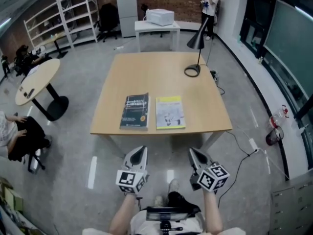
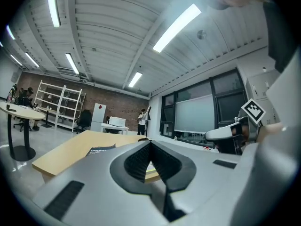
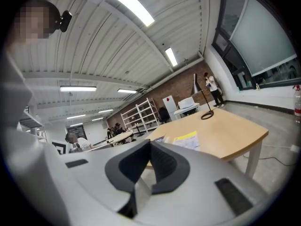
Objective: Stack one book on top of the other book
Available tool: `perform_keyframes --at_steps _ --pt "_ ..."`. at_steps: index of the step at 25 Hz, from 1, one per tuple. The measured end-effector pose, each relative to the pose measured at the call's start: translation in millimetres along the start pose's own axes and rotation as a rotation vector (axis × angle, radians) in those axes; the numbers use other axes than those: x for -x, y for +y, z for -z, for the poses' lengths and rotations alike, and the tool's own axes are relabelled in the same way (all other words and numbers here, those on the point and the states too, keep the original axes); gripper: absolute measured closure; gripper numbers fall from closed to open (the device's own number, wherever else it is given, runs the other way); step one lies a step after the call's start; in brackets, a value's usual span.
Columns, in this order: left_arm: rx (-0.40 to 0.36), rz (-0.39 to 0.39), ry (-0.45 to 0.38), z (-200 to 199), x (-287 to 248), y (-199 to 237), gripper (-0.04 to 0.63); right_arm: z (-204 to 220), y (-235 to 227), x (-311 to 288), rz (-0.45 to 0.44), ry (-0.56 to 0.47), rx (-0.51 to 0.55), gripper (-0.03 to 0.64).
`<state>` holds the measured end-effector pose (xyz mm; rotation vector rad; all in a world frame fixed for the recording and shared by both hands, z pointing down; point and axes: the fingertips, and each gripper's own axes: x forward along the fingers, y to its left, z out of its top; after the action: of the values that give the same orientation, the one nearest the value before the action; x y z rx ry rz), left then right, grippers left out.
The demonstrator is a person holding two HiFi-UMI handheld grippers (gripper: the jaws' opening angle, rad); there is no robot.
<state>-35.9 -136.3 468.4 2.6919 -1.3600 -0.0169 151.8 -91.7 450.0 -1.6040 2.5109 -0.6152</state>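
Two books lie flat side by side near the front edge of a wooden table (image 1: 161, 72): a dark book (image 1: 135, 111) on the left and a yellow-and-white book (image 1: 169, 112) on the right. My left gripper (image 1: 141, 150) and right gripper (image 1: 194, 152) are both shut and empty, held level in front of the table, short of its edge. In the left gripper view the dark book (image 2: 101, 149) shows left of the shut jaws. In the right gripper view the yellow book (image 3: 187, 139) lies beyond the shut jaws.
A black desk lamp (image 1: 196, 48) stands at the table's far right. A round table (image 1: 36, 81) and a seated person (image 1: 17, 133) are at the left. A white table with a printer (image 1: 157, 26) stands behind; a cable (image 1: 244, 153) runs on the floor at right.
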Motion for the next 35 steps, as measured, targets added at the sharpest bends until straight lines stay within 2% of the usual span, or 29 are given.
perform_keyframes --at_steps 6,9,13,22,25,30,33,35 --pt "0.029 -0.027 0.036 15 -80 2 0.592 -29 -60 -40 -0.023 -0.016 0.004 0.618" --pt "0.028 -0.033 0.036 15 -123 3 0.592 -43 -88 -64 -0.058 -0.021 -0.009 0.618" --pt "0.046 -0.044 0.038 21 -163 1 0.592 -54 -126 -89 -0.059 -0.012 -0.006 0.618" --pt "0.058 -0.076 0.058 18 -199 18 0.592 -78 -148 -135 -0.135 0.0 -0.037 0.618" --pt "0.05 -0.078 0.067 17 -207 28 0.592 -77 -151 -145 -0.13 0.025 -0.034 0.618" --pt "0.09 -0.067 0.086 28 -223 45 0.592 -70 -162 -164 -0.111 0.043 -0.07 0.618" --pt "0.127 -0.07 0.13 44 -230 53 0.592 -55 -173 -174 -0.071 0.079 -0.079 0.618" --pt "0.16 -0.069 0.188 59 -237 56 0.592 -41 -184 -182 -0.034 0.122 -0.095 0.617"
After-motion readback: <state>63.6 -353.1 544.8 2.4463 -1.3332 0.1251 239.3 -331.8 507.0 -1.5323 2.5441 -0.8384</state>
